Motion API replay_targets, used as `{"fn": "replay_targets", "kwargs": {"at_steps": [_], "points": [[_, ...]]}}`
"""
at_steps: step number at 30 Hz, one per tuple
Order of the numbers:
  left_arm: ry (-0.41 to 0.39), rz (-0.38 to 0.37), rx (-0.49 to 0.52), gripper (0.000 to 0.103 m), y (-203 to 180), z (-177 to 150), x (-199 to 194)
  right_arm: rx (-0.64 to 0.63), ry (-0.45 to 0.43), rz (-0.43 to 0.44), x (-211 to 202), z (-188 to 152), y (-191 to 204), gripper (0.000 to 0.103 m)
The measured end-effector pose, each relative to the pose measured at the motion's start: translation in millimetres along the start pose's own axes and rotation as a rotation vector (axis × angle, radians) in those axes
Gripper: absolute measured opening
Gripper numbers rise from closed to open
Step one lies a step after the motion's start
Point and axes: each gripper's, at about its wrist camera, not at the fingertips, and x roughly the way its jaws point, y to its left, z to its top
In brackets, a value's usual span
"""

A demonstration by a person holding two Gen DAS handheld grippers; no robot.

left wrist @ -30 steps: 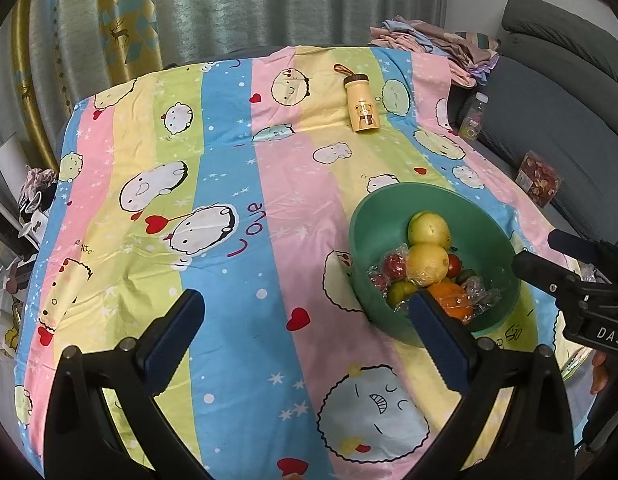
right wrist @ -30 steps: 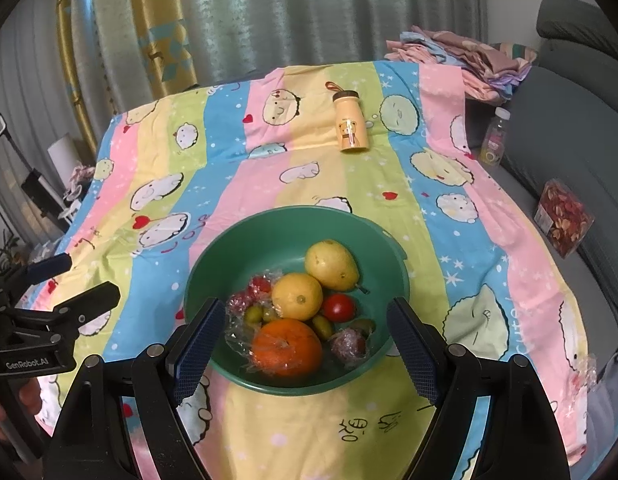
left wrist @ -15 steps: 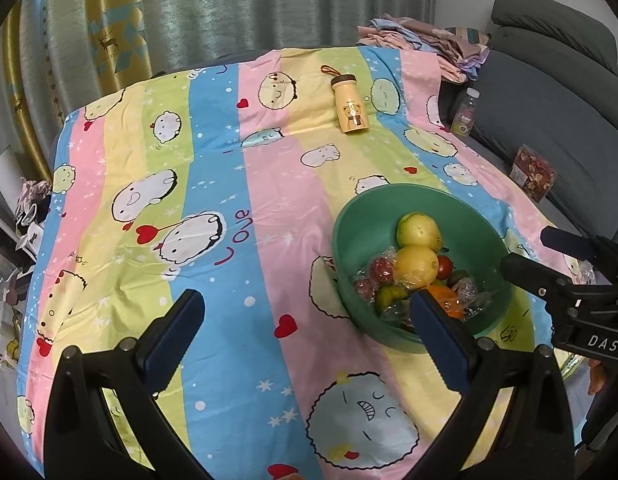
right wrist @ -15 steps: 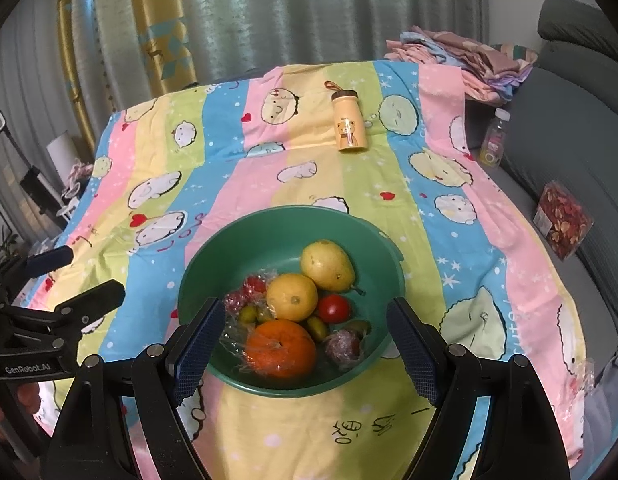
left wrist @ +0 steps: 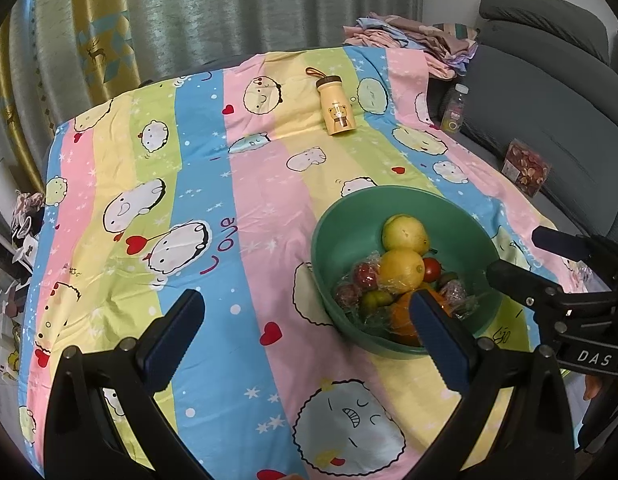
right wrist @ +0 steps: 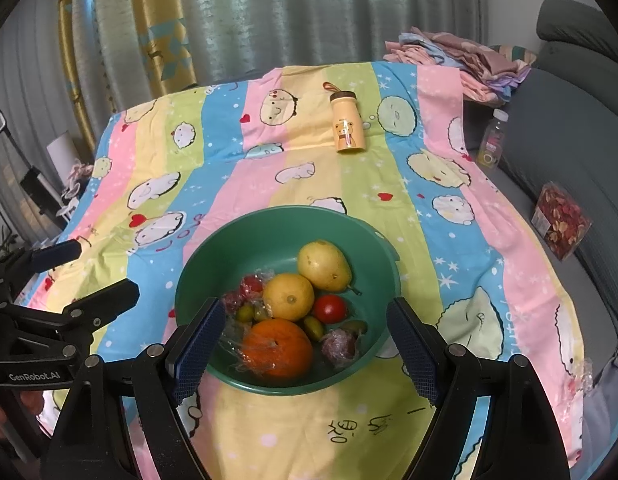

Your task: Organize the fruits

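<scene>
A green bowl (right wrist: 277, 216) stands on the striped cartoon cloth (right wrist: 237, 184). It holds a pear (right wrist: 323, 266), a yellow citrus (right wrist: 287, 296), a tomato (right wrist: 329, 308), an orange (right wrist: 279, 346), small green fruits and some plastic-wrapped red fruits (right wrist: 249, 286). My right gripper (right wrist: 305, 320) hangs open over the bowl's near side, its fingers either side of the orange and touching nothing. My left gripper (left wrist: 305, 320) is open and empty over the cloth, just left of the bowl (left wrist: 321, 240). Each gripper also shows at the edge of the other's view.
A yellow bottle (right wrist: 347, 128) lies on the cloth at the far side. To the right a grey sofa (right wrist: 569, 120) carries folded clothes (right wrist: 461, 60), a clear plastic bottle (right wrist: 491, 144) and a box of dried snacks (right wrist: 561, 220). Curtains hang behind the table.
My left gripper has drifted a little to the right, towards the bowl. The right gripper and the fruit have not moved.
</scene>
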Motion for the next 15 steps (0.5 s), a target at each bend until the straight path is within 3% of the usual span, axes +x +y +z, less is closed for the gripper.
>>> {"fn": "replay_targets", "kwargs": {"at_steps": [15], "points": [[0.008, 0.005, 0.014, 0.102, -9.1, 3.2, 6.2, 0.005, -0.004, 0.003, 1.9, -2.0, -2.0, 0.083]]}}
